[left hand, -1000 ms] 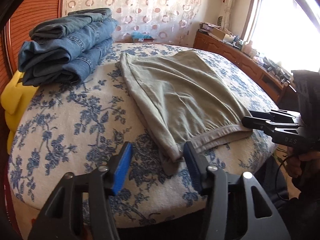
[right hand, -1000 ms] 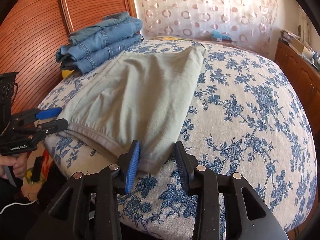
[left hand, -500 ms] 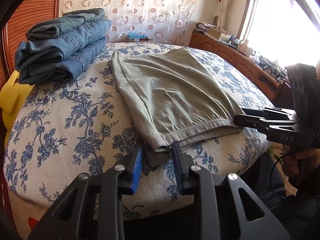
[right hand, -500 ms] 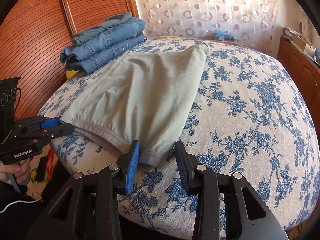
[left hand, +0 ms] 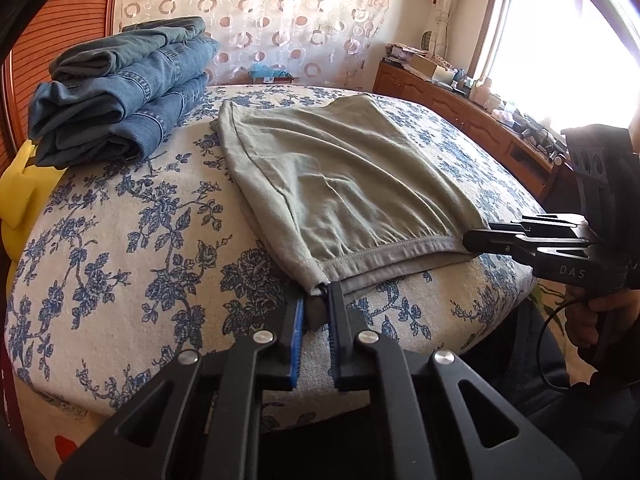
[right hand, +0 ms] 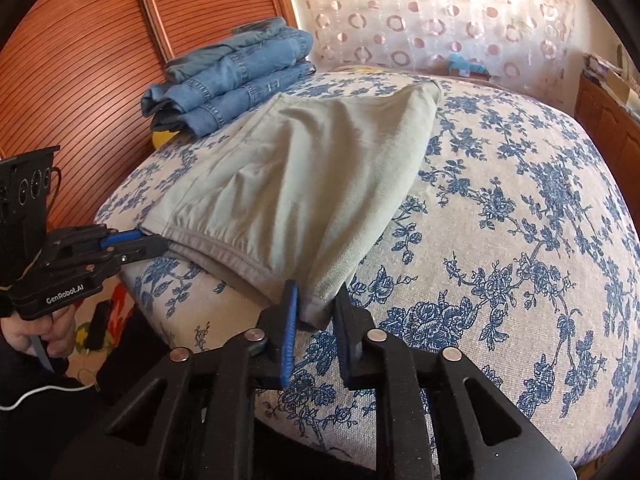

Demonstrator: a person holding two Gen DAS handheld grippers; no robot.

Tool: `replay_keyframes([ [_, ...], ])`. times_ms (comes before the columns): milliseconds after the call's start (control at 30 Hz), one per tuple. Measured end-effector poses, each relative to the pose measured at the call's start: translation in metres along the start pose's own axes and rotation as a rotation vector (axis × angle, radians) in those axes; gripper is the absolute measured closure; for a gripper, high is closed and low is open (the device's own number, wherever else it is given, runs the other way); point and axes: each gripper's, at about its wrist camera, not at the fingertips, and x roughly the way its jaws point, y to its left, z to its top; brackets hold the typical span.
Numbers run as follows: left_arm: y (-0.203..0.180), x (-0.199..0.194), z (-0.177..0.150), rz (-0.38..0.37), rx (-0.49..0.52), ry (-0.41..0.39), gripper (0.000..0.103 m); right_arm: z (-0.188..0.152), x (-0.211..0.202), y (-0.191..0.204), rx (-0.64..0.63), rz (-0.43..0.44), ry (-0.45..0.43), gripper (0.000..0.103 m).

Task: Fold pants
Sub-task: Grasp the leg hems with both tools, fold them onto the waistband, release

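A: While the olive pants point(left hand: 340, 184) are lying flat on the bed point(left hand: 120, 240), what is the cloth looking like?

B: Soft knit, faintly creased, folded into a tapering slab with a gathered, stitched waistband running along the near edge of the mattress. The bedspread under them is showing a nubby cream weave printed with blue flowers.

A: And the grippers?

B: The left gripper point(left hand: 316, 312) is pinching one waistband corner between its black fingers, one faced with a ridged blue pad, the gap nearly gone. The right gripper point(right hand: 314, 312) is clamping the opposite corner, the hem bunching between its fingers.

A: Anything stacked nearby?

B: Folded blue jeans point(left hand: 116, 92) are sitting in a thick pile at the far left corner, well apart from the pants, with something yellow point(left hand: 20, 184) poking out beneath them by the ribbed wooden headboard point(right hand: 80, 60).

A: Room to move?

B: The waistband is sitting right at the bed's rounded front edge; patterned spread is stretching wide on the window side.
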Motion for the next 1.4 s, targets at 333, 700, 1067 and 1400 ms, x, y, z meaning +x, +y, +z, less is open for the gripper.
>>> replay_keyframes([
  [333,-0.002,-0.020,-0.001,-0.029,-0.016,-0.023,0.098,-0.002,-0.018,0.005,0.010,0.051,-0.021,0.096],
  [700,0.001,-0.022,0.044,-0.025,0.029,-0.092,0.099,0.038,-0.028,-0.005,0.020,0.070,-0.110,0.096],
  [1067,0.023,-0.002,0.099,0.020,0.044,-0.134,0.099,0.089,-0.015,-0.025,0.037,0.049,-0.166,0.096],
  [1400,0.038,0.037,0.140,0.067,0.054,-0.109,0.099,0.130,0.018,-0.048,0.043,-0.008,-0.153,0.096],
])
